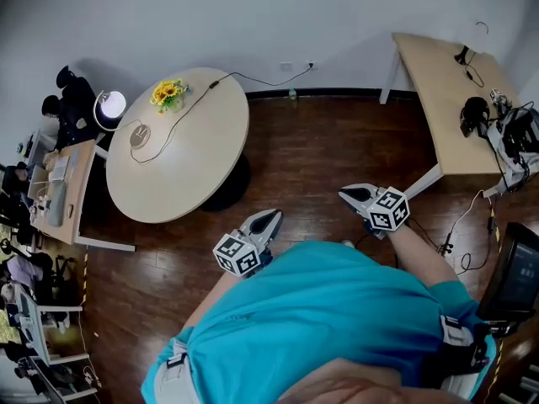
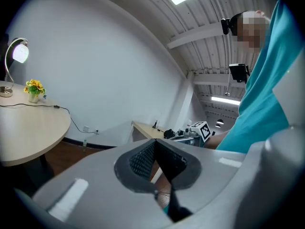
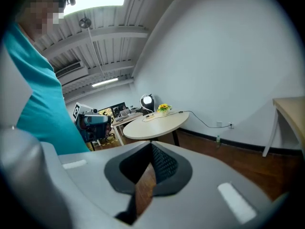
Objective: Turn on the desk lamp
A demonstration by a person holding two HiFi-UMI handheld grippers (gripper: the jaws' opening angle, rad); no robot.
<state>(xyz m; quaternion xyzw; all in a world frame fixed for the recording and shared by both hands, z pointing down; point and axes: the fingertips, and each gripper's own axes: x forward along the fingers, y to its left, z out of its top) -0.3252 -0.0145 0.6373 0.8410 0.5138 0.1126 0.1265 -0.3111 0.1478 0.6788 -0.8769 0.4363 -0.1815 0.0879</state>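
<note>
Two grippers are in my hands, held low in front of my teal shirt (image 1: 337,310) and above the wooden floor (image 1: 320,150). Both are well apart from the round desk (image 1: 194,167). My left gripper (image 1: 271,217) has its jaws closed tip to tip, and its own view shows nothing between them (image 2: 155,142). My right gripper (image 1: 347,194) is pressed together the same way and is also empty (image 3: 150,144). Each carries one marker cube.

One desk lamp (image 1: 110,105) stands at the far left edge of the round desk. Its round base rests on the top and its curved neck carries the head out past the rim. The head glows white, which shows in the left gripper view (image 2: 19,54) and, small and distant, in the right gripper view (image 3: 145,100).

One small pot of yellow flowers (image 1: 169,93) sits just beside the lamp, toward the desk's far edge. One dark cable (image 1: 194,103) loops from the lamp's base across the top, leaves the far edge and runs to a wall socket (image 1: 286,66).

Three desks show in the head view. The round one holds the lamp, a rectangular one (image 1: 429,82) at the right has dark gear at its right edge, and a narrow cluttered one (image 1: 59,192) stands at the left.
</note>
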